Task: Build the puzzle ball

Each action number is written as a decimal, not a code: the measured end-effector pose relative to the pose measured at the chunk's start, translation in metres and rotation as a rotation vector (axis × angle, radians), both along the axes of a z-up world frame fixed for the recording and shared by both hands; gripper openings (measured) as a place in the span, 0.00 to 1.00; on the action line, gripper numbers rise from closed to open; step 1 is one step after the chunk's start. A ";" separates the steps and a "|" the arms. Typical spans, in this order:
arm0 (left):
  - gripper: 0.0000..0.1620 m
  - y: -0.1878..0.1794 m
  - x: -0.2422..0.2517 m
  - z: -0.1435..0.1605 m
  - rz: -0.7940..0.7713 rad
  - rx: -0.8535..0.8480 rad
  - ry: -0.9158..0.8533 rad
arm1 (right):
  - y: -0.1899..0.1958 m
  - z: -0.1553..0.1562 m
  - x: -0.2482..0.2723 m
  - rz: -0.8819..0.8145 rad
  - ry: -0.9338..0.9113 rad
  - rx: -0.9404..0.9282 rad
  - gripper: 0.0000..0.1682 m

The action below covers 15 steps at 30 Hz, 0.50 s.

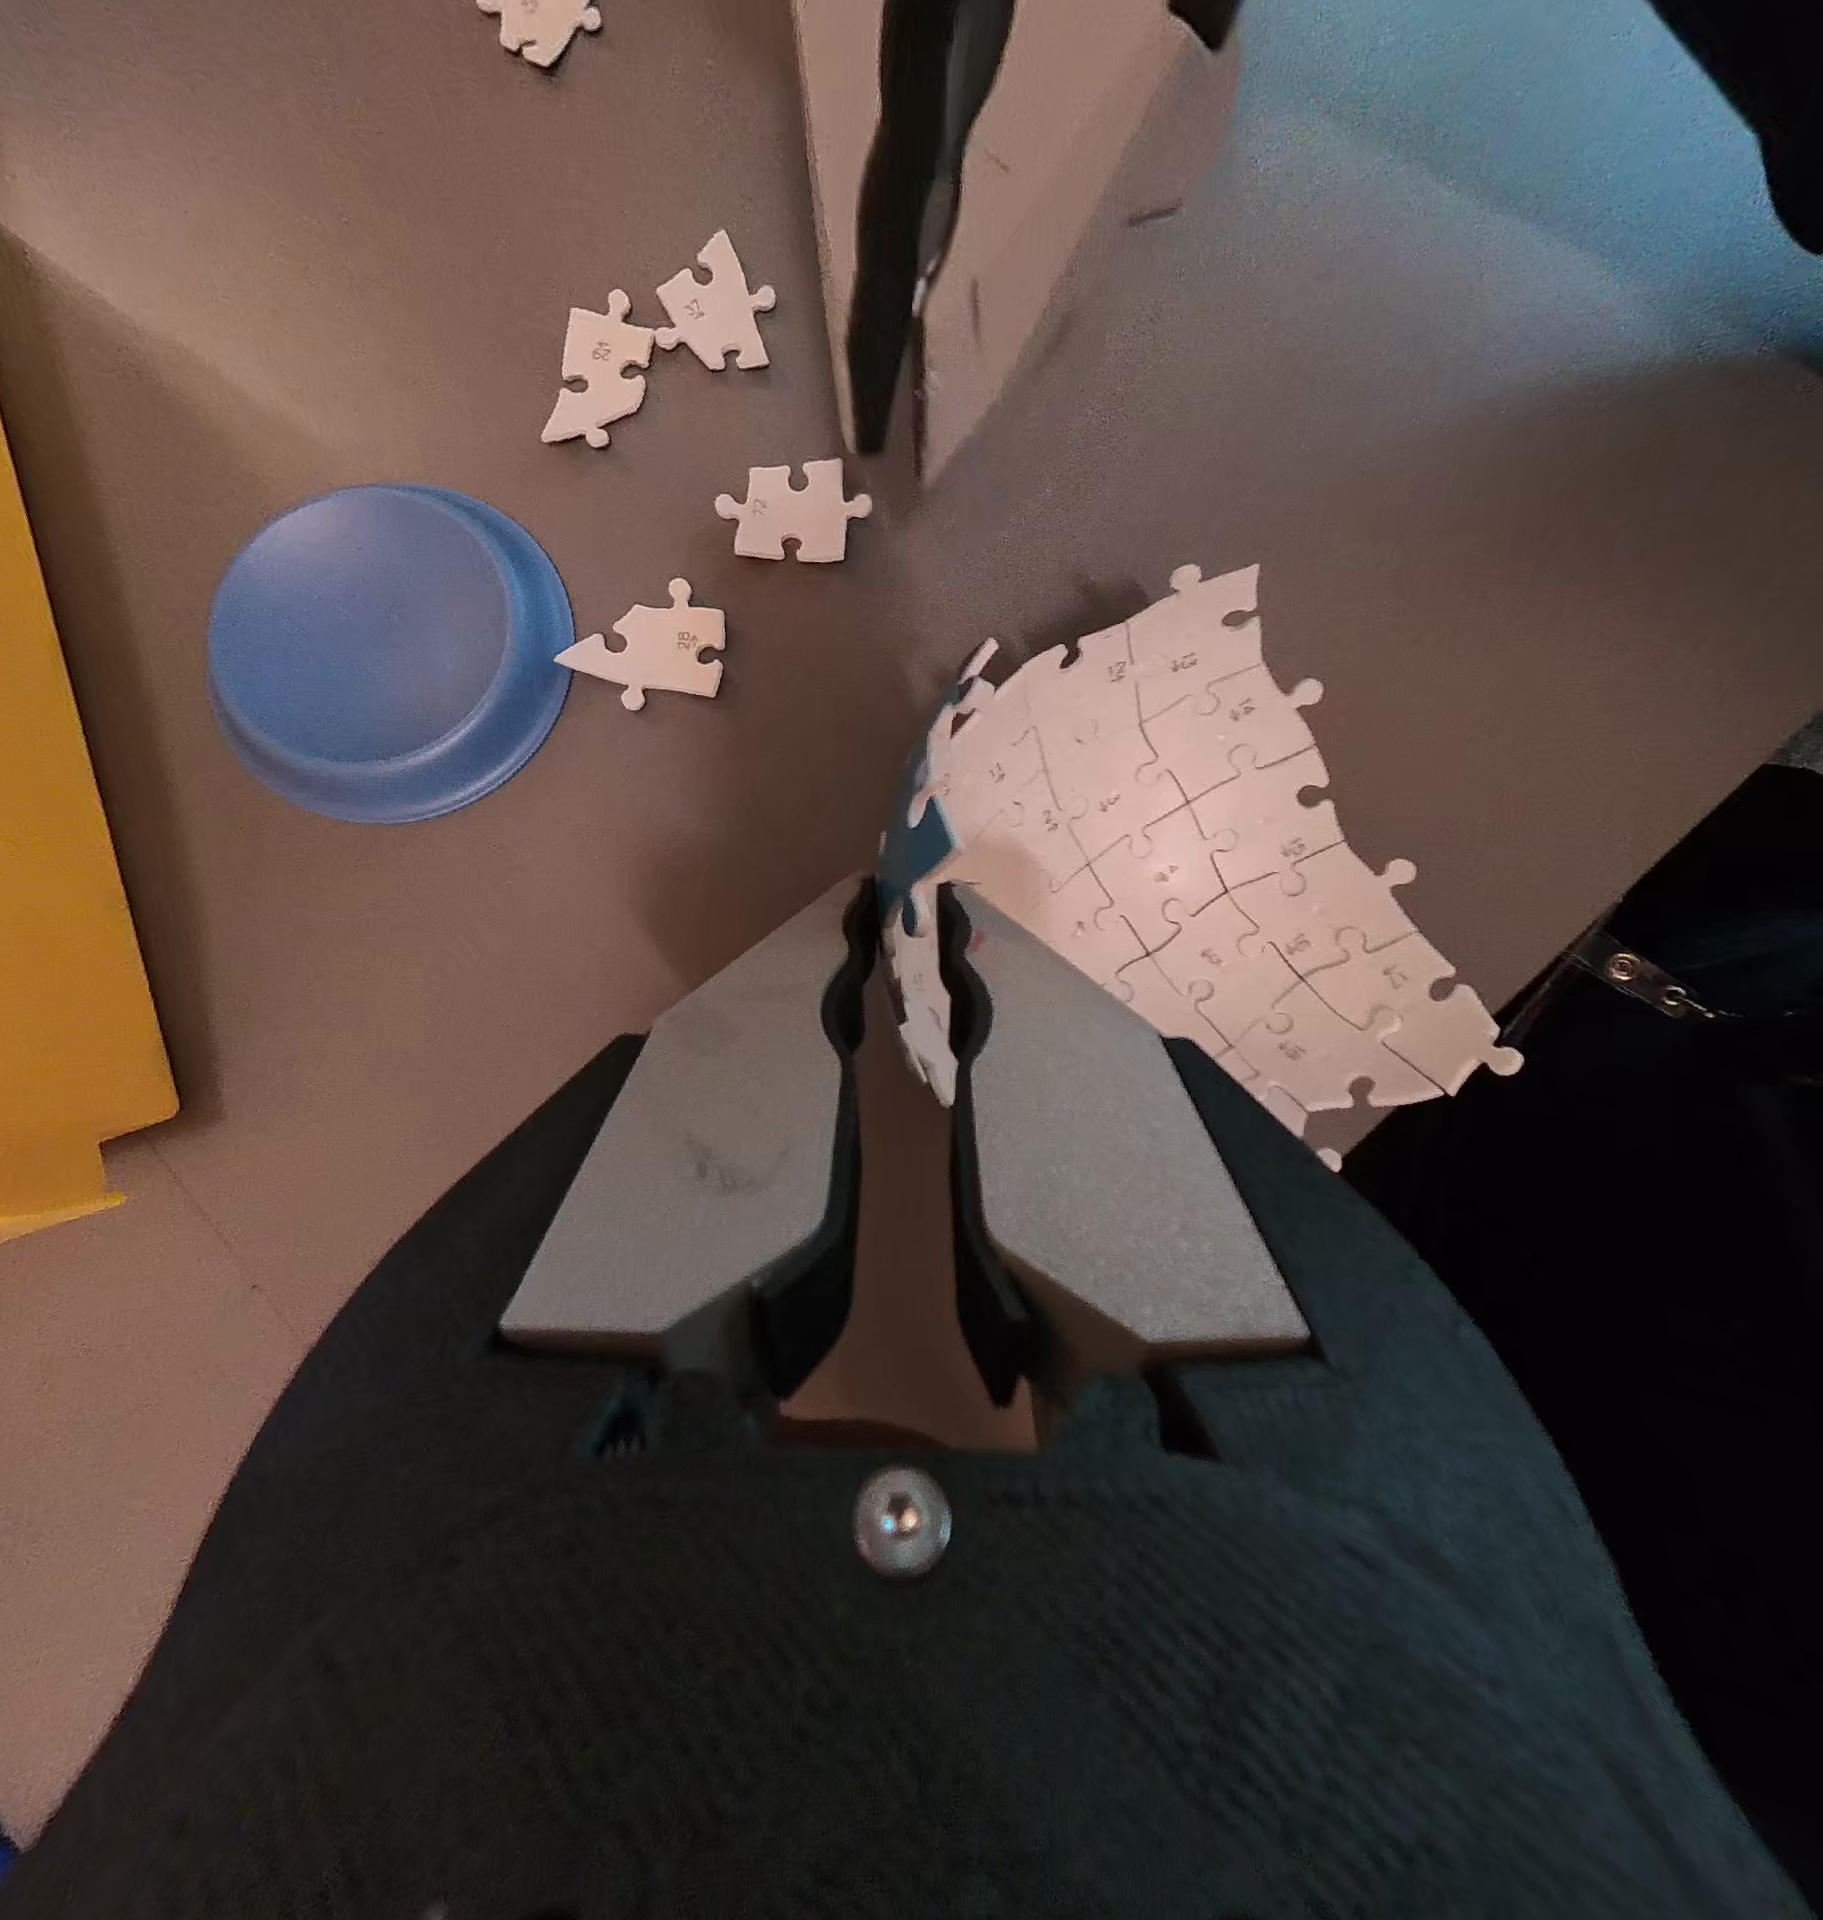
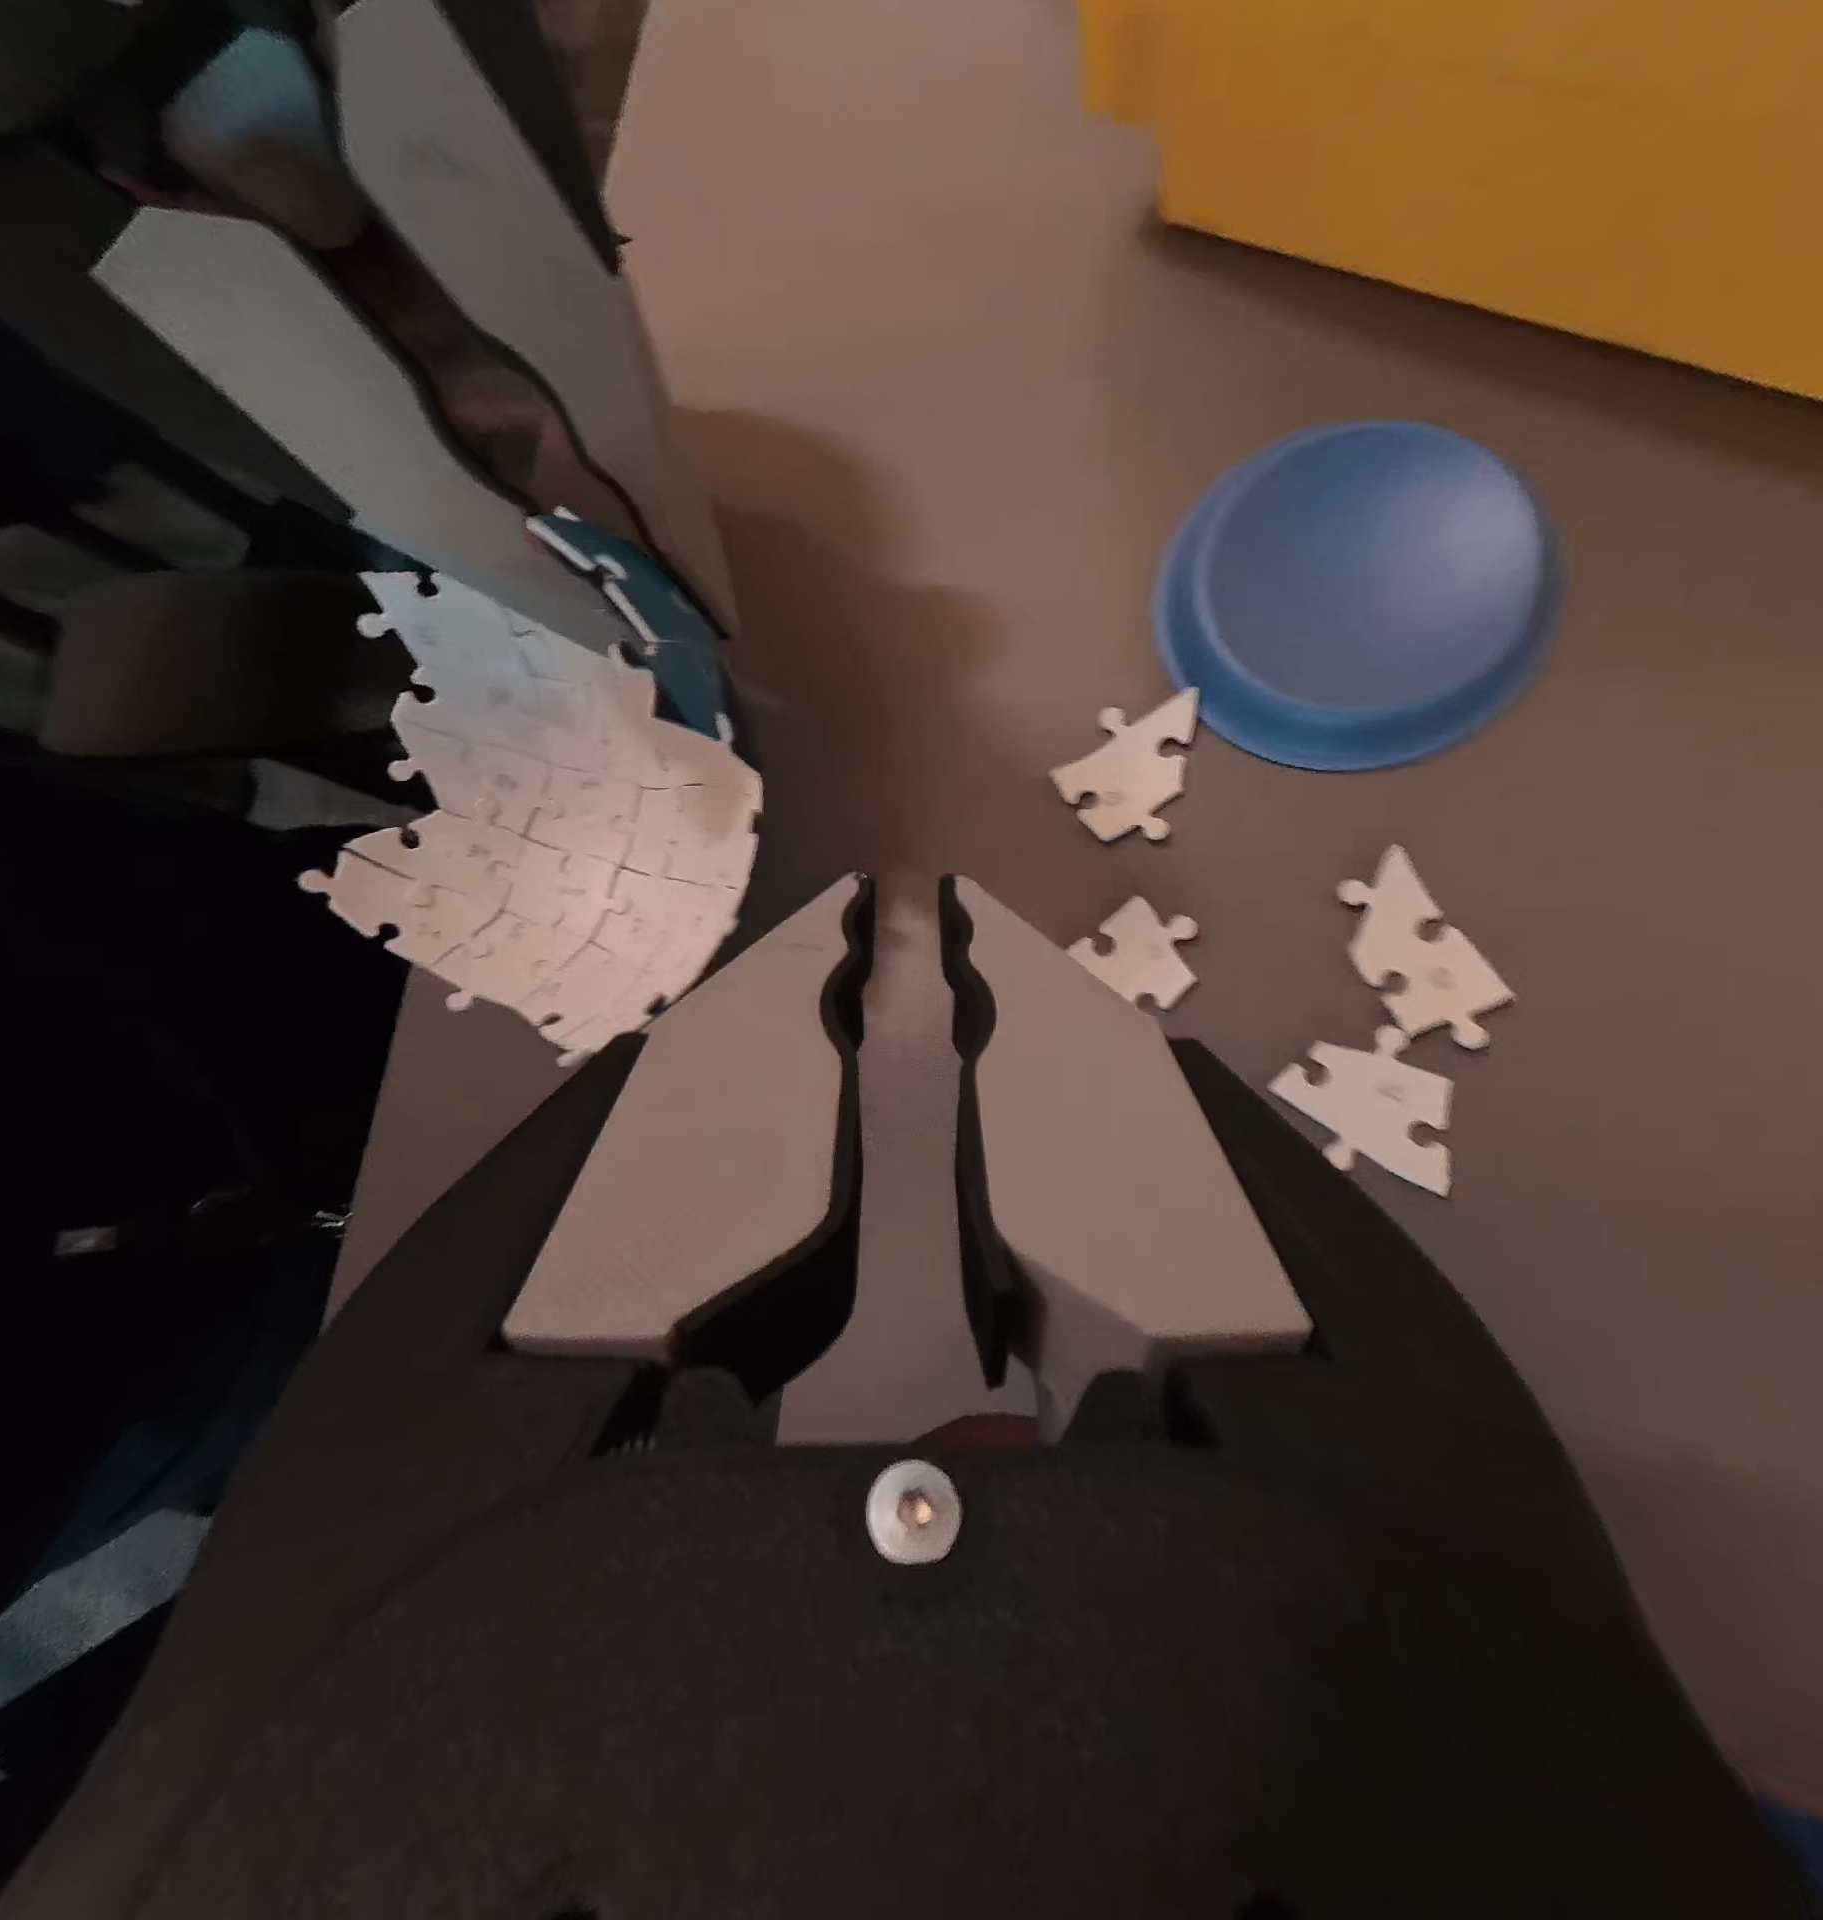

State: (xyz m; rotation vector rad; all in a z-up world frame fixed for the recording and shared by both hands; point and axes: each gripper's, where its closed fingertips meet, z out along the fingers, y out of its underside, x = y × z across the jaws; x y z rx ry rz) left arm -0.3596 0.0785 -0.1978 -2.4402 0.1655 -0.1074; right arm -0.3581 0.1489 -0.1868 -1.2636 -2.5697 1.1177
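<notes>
Partly built puzzle ball (image 1: pixel 1213 862): a curved shell of interlocked white pieces, blank numbered backs facing the left wrist camera, blue printed face visible only along its edge at the gripper tips. It is held off the grey desk (image 1: pixel 367 312), extending from centre toward 4 o'clock in the left wrist view. In the right wrist view the same shell (image 2: pixel 564 831) sits at 9 o'clock, with a blue rim along its upper edge.

Left gripper (image 1: pixel 912 904): fingers nearly together, clamped on the shell's near edge; the edge runs down between the two black pads.

Right gripper (image 2: pixel 905 904): fingers slightly apart, nothing between them, only desk showing through the gap. The shell lies just to its left, not touching as far as visible. This view is motion-blurred.

Loose white puzzle pieces on the desk, backs up, left wrist view: one wedge piece (image 1: pixel 658 649) at 10 o'clock, its pointed tip touching the rim of an upturned round blue plastic stand (image 1: pixel 387 655); one squarish piece (image 1: pixel 795 509) above it; two pieces touching (image 1: pixel 668 338) toward 11 o'clock; one more (image 1: pixel 543 26) cut off by the top edge. Blue stand at 9 o'clock.

Flat yellow panel (image 1: pixel 24 831) along the left edge; in the right wrist view it (image 2: pixel 1509 156) occupies 1 o'clock.
</notes>
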 end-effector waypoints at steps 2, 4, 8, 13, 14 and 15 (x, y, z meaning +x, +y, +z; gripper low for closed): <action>0.07 0.000 0.001 0.000 0.003 0.002 -0.004 | 0.011 -0.009 -0.008 -0.054 0.001 0.053 0.06; 0.09 -0.001 0.001 -0.001 0.007 0.003 -0.006 | 0.017 -0.022 -0.012 -0.081 -0.015 0.106 0.06; 0.10 -0.002 0.001 0.001 0.013 0.010 -0.003 | 0.026 -0.035 -0.017 -0.114 -0.036 0.147 0.07; 0.11 -0.003 0.000 0.005 0.018 0.027 -0.014 | 0.028 -0.033 -0.024 -0.145 -0.007 0.126 0.07; 0.11 -0.003 -0.001 0.005 0.020 0.028 -0.015 | 0.026 -0.034 -0.027 -0.142 0.008 0.125 0.08; 0.11 -0.004 -0.001 0.004 0.021 0.027 -0.015 | 0.024 -0.035 -0.030 -0.139 0.024 0.127 0.09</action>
